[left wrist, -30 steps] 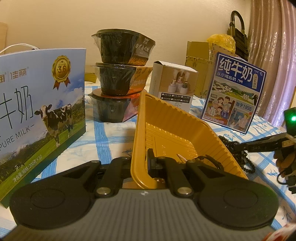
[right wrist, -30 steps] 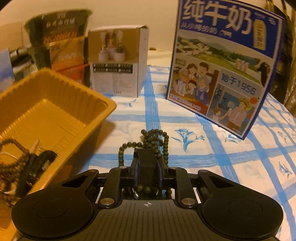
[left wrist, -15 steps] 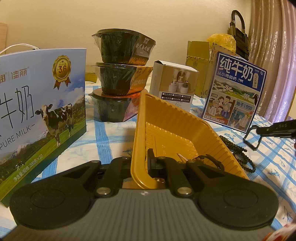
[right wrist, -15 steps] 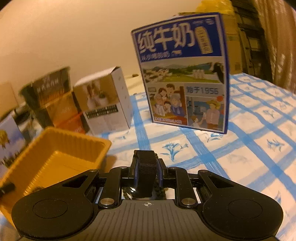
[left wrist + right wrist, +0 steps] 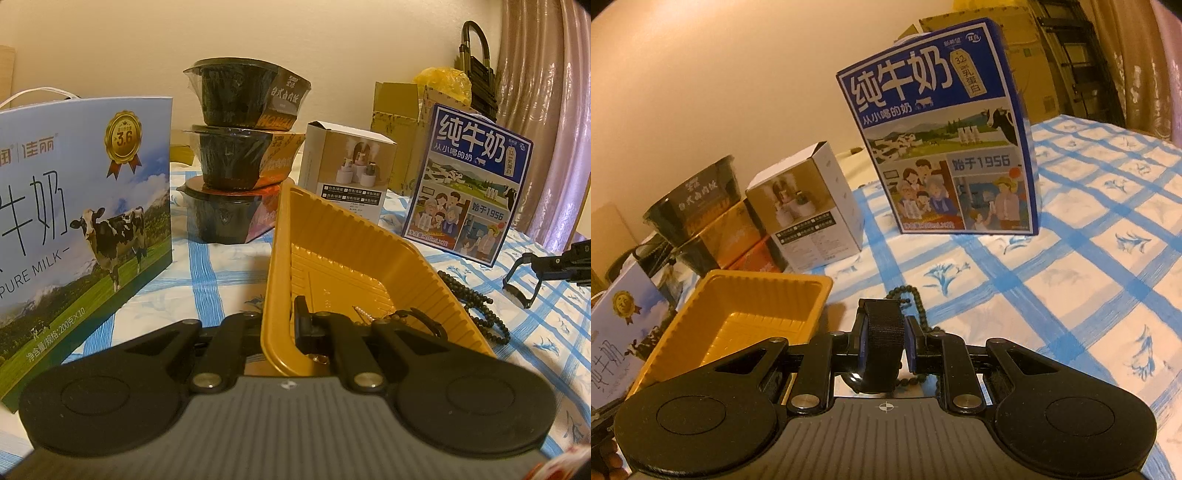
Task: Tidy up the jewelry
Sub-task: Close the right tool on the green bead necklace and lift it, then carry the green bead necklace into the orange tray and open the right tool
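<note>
My left gripper [image 5: 282, 325] is shut on the near wall of the yellow plastic tray [image 5: 343, 236], which stands tipped up on the blue-checked cloth. A few small pieces, a black band [image 5: 424, 321] among them, lie in the tray's low corner. A string of dark beads [image 5: 476, 302] lies on the cloth just right of the tray. My right gripper [image 5: 882, 332] is shut on a black strap loop [image 5: 882, 354] and holds it above the beads [image 5: 916, 299], to the right of the tray [image 5: 746, 295]. In the left wrist view, that strap loop [image 5: 517, 286] hangs from the right gripper [image 5: 535, 263].
A big pale-blue milk carton [image 5: 74, 221] stands left of the tray. Behind it are three stacked black bowls [image 5: 240, 155], a white product box [image 5: 347, 166] and a dark-blue milk box [image 5: 472, 184]. Cardboard boxes and a curtain fill the back right.
My right gripper has risen off the cloth and rolled, carrying the black strap loop up while the beads stay on the table. The left gripper and tray have not moved.
</note>
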The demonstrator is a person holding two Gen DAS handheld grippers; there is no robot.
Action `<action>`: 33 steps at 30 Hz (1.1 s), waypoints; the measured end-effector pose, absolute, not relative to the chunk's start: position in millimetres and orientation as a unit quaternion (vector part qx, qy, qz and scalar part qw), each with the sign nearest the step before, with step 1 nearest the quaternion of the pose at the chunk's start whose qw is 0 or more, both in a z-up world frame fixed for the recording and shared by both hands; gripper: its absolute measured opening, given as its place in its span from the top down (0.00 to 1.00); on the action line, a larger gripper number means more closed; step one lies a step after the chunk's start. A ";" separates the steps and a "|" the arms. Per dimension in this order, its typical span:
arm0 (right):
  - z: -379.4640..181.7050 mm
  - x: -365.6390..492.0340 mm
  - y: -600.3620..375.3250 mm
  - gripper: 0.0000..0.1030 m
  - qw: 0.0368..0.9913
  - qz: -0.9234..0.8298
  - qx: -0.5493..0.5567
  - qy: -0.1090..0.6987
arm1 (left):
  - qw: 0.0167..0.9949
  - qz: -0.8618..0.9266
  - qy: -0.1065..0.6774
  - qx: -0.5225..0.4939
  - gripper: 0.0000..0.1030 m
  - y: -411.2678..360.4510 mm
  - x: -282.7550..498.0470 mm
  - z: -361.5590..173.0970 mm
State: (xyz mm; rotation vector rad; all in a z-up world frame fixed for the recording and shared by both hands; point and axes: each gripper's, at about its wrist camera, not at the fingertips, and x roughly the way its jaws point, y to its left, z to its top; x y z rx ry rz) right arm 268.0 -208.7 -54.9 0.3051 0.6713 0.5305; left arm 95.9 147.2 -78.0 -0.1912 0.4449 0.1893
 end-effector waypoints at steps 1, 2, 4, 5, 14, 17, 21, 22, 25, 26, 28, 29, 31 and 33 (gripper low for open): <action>-54.2 266.9 -207.8 0.80 0.898 0.258 0.148 0.324 | 0.966 0.094 0.220 -0.094 0.94 147.1 95.9 -77.7; -52.9 265.4 -206.5 0.80 0.898 0.261 0.148 0.323 | 0.966 0.094 0.220 -0.094 0.94 147.2 95.9 -77.7; -50.2 263.3 -204.4 0.80 0.897 0.264 0.149 0.321 | 0.966 0.093 0.220 -0.095 0.94 147.2 95.8 -77.7; -48.8 262.7 -203.6 0.80 0.897 0.266 0.150 0.321 | 0.967 0.093 0.220 -0.094 0.94 146.9 95.8 -77.6; -38.4 257.0 -194.5 0.80 0.889 0.286 0.160 0.319 | 0.966 0.093 0.220 -0.095 0.94 147.3 96.2 -76.5; -37.2 252.6 -191.9 0.80 0.883 0.296 0.172 0.320 | 0.967 0.093 0.220 -0.094 0.94 147.4 96.3 -76.3; -37.6 245.9 -183.5 0.80 0.869 0.315 0.193 0.330 | 0.967 0.093 0.220 -0.095 0.94 147.5 96.4 -76.2; -38.1 244.0 -179.9 0.80 0.863 0.321 0.199 0.335 | 0.967 0.093 0.220 -0.094 0.94 147.4 96.5 -76.1; -41.0 239.1 -168.5 0.80 0.847 0.337 0.218 0.350 | 0.967 0.093 0.220 -0.094 0.94 147.5 96.4 -76.3; -42.0 237.9 -163.7 0.80 0.840 0.343 0.223 0.355 | 0.967 0.093 0.220 -0.094 0.94 147.5 96.3 -76.3; -43.9 236.6 -154.3 0.80 0.829 0.352 0.235 0.366 | 0.966 0.093 0.220 -0.096 0.94 147.4 96.5 -76.3; -44.7 236.4 -149.3 0.80 0.823 0.357 0.239 0.371 | 0.966 0.093 0.220 -0.096 0.94 147.3 96.4 -76.3; -47.4 235.3 -139.6 0.80 0.812 0.368 0.247 0.380 | 0.966 0.093 0.220 -0.096 0.94 147.4 96.4 -76.4; -49.0 233.8 -128.1 0.80 0.801 0.377 0.254 0.390 | 0.966 0.093 0.219 -0.096 0.94 147.5 96.5 -77.0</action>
